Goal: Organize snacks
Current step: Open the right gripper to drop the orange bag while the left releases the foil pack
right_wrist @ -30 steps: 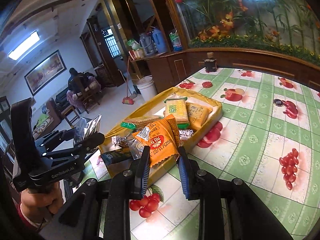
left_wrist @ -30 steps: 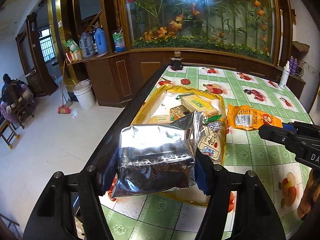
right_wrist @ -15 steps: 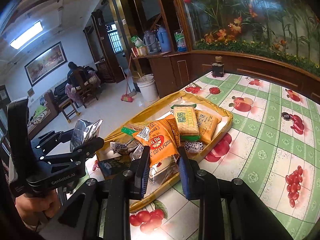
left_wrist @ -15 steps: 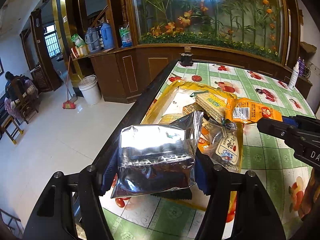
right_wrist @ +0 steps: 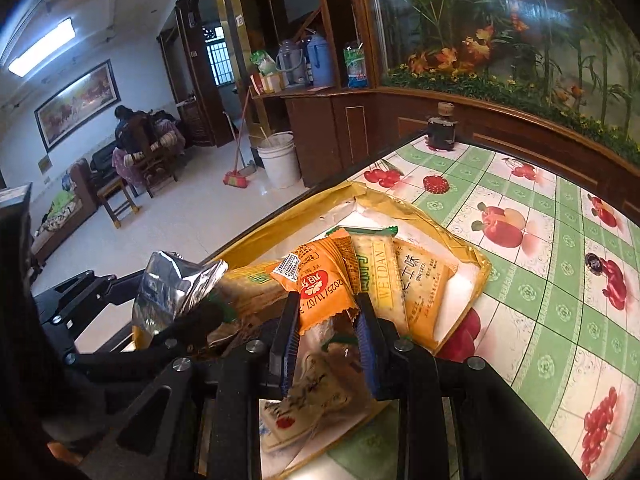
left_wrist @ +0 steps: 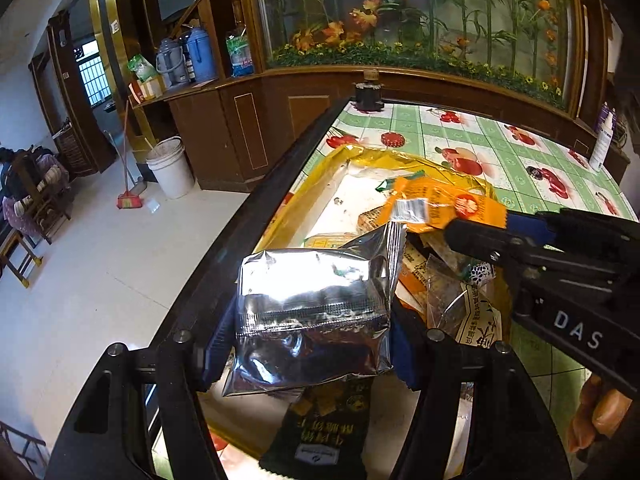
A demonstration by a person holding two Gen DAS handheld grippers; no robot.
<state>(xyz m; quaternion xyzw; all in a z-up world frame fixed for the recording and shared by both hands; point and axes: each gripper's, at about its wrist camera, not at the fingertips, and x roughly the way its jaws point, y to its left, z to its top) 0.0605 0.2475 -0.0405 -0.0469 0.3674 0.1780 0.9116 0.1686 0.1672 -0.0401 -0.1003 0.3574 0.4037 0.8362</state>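
Note:
My left gripper (left_wrist: 312,344) is shut on a silver foil snack packet (left_wrist: 312,308) and holds it over the near end of the yellow tray (left_wrist: 320,176). My right gripper (right_wrist: 328,332) is shut on an orange snack packet (right_wrist: 320,280), held above the tray (right_wrist: 464,256); the same packet shows in the left wrist view (left_wrist: 436,208). Several snack packets lie in the tray, among them a green-striped cracker pack (right_wrist: 380,272), an orange pack (right_wrist: 424,280) and a black packet (left_wrist: 324,428). The silver packet also shows in the right wrist view (right_wrist: 172,284).
The table has a green checked fruit-print cloth (right_wrist: 560,280) and a dark edge (left_wrist: 248,220) at the left, with floor beyond. A dark jar (left_wrist: 369,94) stands at the far corner. A white bottle (left_wrist: 600,144) stands at the far right.
Both grippers have moved forward over the tray with their packets. The orange packet now hangs over the tray's middle, and the silver one over its near end.

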